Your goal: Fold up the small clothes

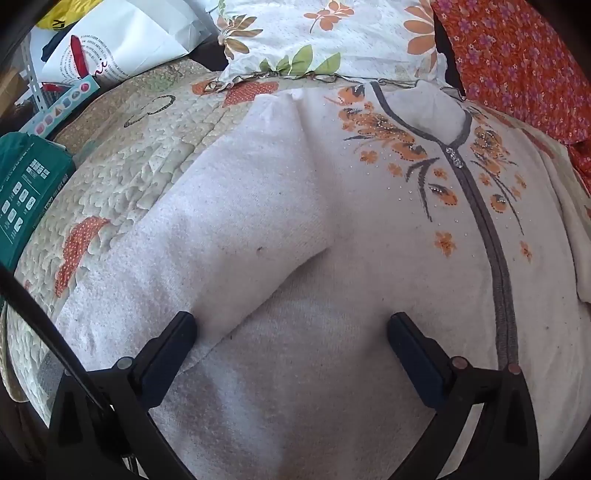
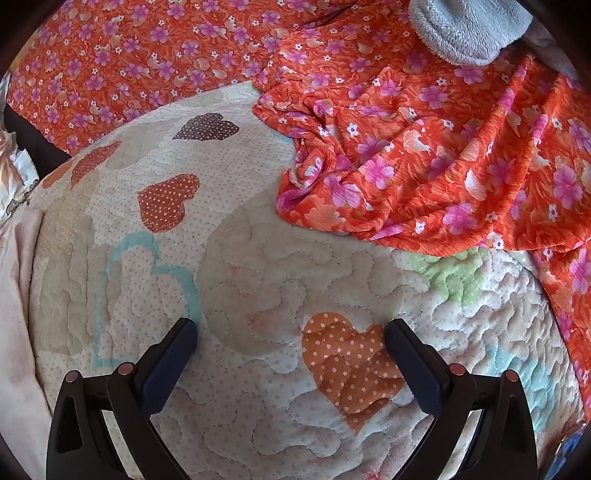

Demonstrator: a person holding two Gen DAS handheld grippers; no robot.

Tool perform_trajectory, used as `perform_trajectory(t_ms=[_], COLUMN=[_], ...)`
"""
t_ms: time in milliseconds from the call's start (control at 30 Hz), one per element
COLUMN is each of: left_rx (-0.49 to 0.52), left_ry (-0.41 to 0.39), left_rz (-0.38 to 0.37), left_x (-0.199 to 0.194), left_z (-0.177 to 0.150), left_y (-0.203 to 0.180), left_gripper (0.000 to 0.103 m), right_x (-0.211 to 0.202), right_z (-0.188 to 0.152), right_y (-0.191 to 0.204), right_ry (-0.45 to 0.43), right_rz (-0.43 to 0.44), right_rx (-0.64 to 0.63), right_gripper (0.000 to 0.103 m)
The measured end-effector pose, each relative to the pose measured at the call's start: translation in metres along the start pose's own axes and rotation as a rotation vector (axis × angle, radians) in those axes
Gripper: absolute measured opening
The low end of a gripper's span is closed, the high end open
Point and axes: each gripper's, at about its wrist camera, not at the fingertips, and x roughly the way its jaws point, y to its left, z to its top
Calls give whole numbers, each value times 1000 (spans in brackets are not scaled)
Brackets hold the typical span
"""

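Observation:
A white fleece top point(image 1: 369, 229) with orange flower print and a grey zip lies flat on the quilted bedspread point(image 1: 122, 177). Its left sleeve point(image 1: 221, 229) is folded in across the body. My left gripper point(image 1: 291, 325) is open and empty, just above the lower part of the top, its left finger by the sleeve's cuff. My right gripper point(image 2: 291, 328) is open and empty over the bare quilt point(image 2: 258, 258), to the right of the top. The top's pale edge point(image 2: 14, 295) shows at the far left of the right wrist view.
An orange cloth with pink flowers point(image 2: 424, 155) lies bunched at the right of the quilt. A grey fluffy item point(image 2: 465, 29) sits behind it. A flowered pillow point(image 1: 332, 37) lies behind the top. White bags point(image 1: 122, 48) and a green box point(image 1: 26, 184) are at the left.

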Motion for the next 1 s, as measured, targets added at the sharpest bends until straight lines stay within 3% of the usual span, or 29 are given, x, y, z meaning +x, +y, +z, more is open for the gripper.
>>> perform_trajectory(t_ms=[167,467,733,867,1000], left_rx=[4,8,11,24,20], left_ry=[-16,-69,-112,-130,-105], left_rz=[-31,-23,-12,0,11], left_x=[-5,-7,-9,-11,-13], left_z=[0,-7,-14,-17,-16], left_y=[1,2,0,0,0], left_gripper=[103,103,103,103,103], right_x=[-1,2,7,7,2], right_z=[0,1,10,10,7], right_y=[-6,-7,-1,-2,0], right_ry=[1,11,114,118,115], right_rz=[47,20,-13,8,12], right_rx=[37,25,68,46,38], right_gripper=[103,103,103,103,103])
